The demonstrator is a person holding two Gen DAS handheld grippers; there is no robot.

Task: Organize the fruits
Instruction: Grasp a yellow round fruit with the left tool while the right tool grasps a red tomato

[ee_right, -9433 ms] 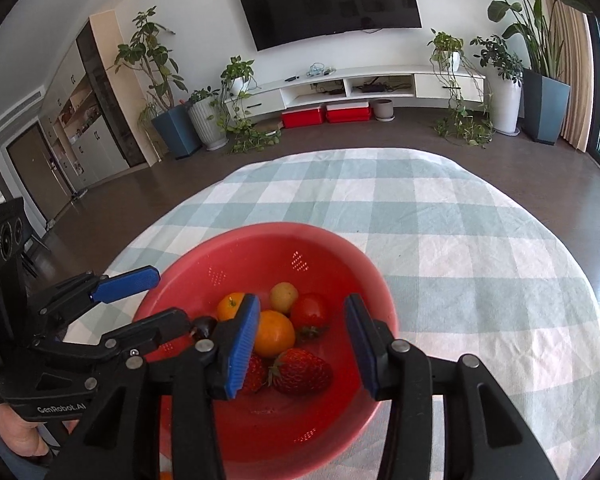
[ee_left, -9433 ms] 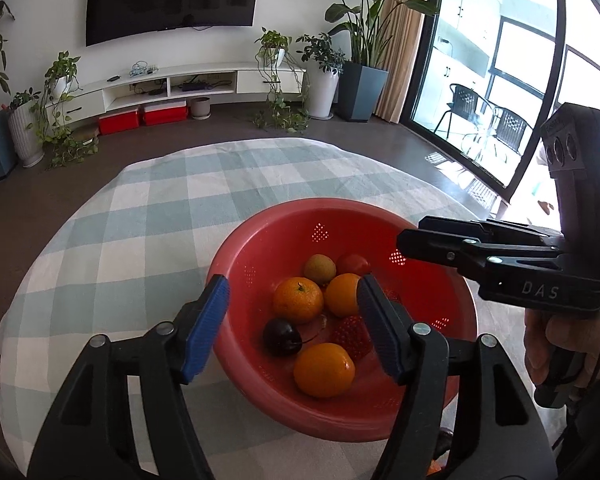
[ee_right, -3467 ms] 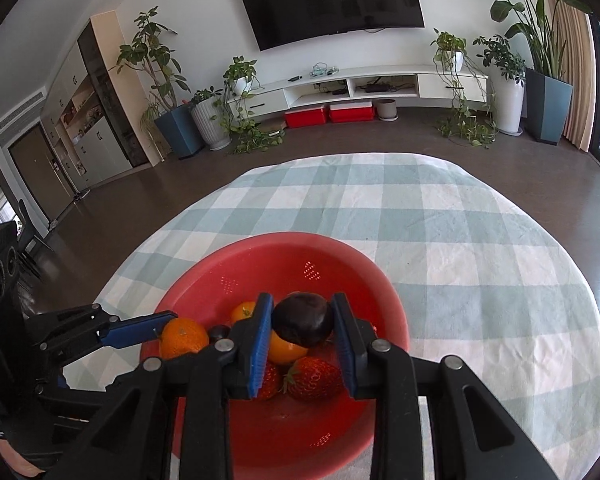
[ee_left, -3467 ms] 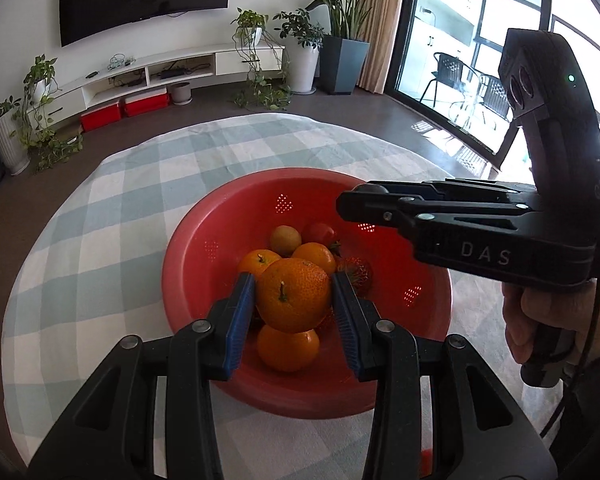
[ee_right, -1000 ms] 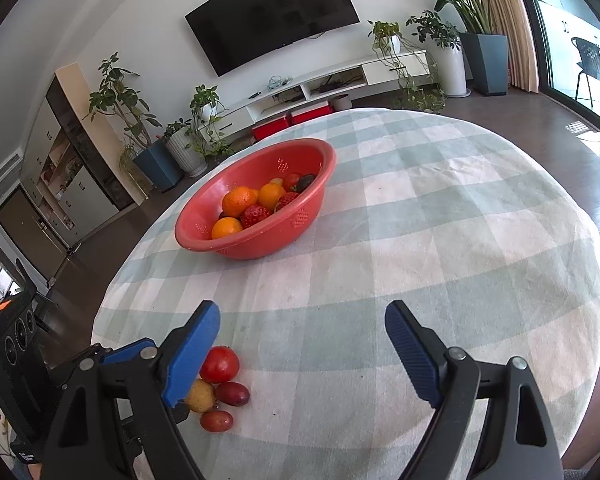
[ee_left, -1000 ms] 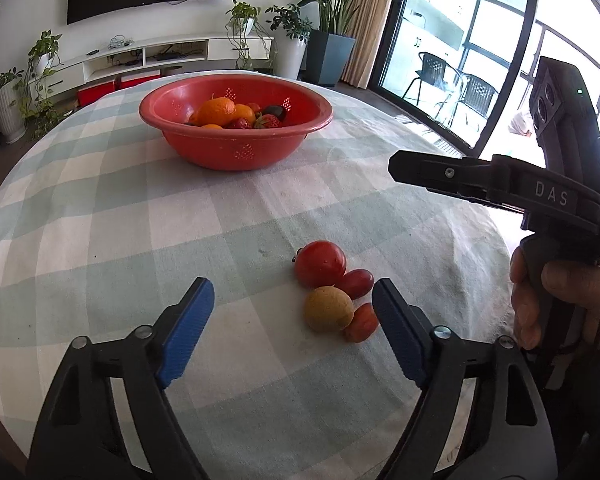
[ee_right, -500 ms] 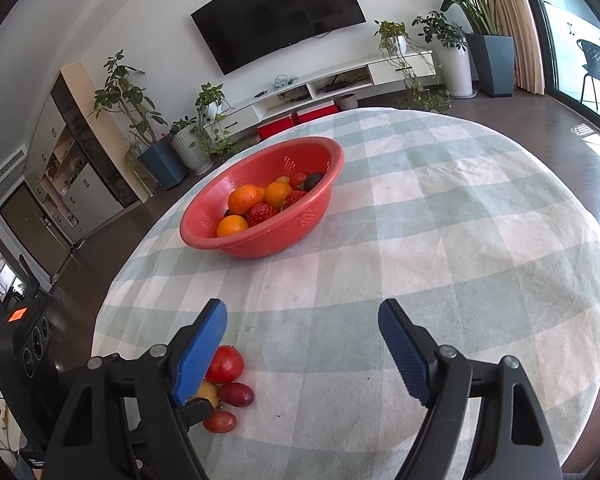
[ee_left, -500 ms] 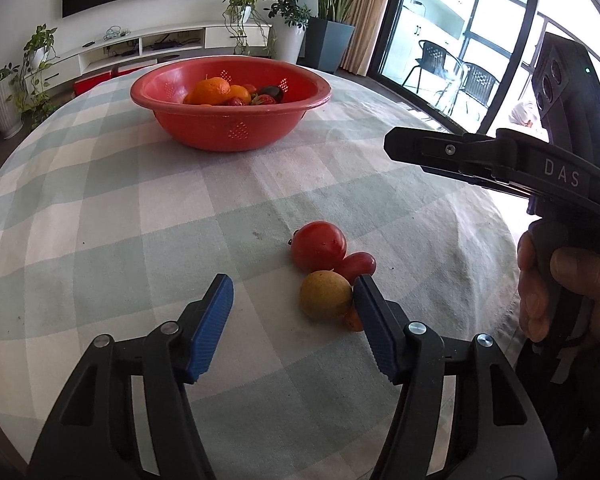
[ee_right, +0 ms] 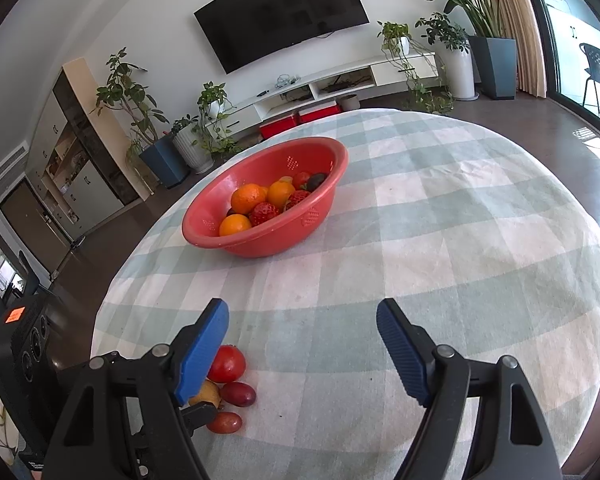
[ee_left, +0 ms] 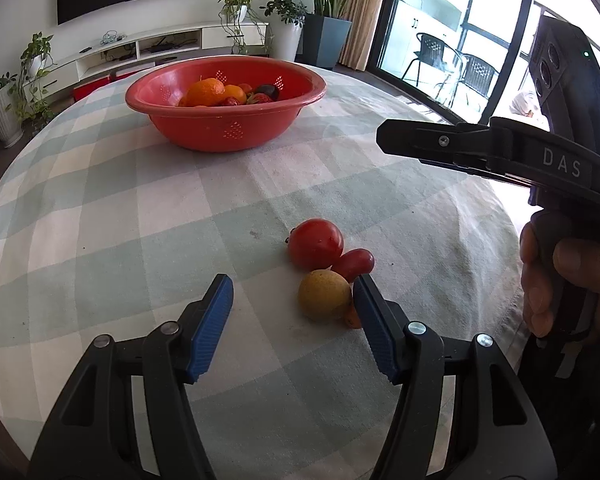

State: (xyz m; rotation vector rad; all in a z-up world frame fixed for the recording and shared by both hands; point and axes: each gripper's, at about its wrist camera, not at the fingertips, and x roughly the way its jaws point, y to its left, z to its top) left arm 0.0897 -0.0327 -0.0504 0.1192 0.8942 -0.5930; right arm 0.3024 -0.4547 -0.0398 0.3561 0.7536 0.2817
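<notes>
Several small fruits lie together on the checked tablecloth: a red tomato (ee_left: 315, 243), a red grape (ee_left: 354, 263), a yellow round fruit (ee_left: 324, 294) and a small reddish one (ee_left: 351, 319) half hidden behind a finger. My left gripper (ee_left: 292, 320) is open just over them. The yellow fruit sits close inside its right pad, and the left pad is well clear of it. My right gripper (ee_right: 300, 344) is open with only cloth between its pads; the tomato (ee_right: 228, 364) and grape (ee_right: 239, 394) lie by its left finger. The red bowl (ee_left: 228, 136) holds oranges, strawberries and a dark plum.
The bowl (ee_right: 268, 242) stands at the far left part of the round table (ee_right: 460, 240). In the left wrist view a hand (ee_left: 560, 280) holds the right gripper (ee_left: 480, 152) above the table's right edge. Floor, plants and a TV shelf lie beyond.
The left jaws have narrowed around the yellow fruit, and the right jaws have narrowed a little. Seconds ago both grippers held an orange and a plum over the bowl; both are now open.
</notes>
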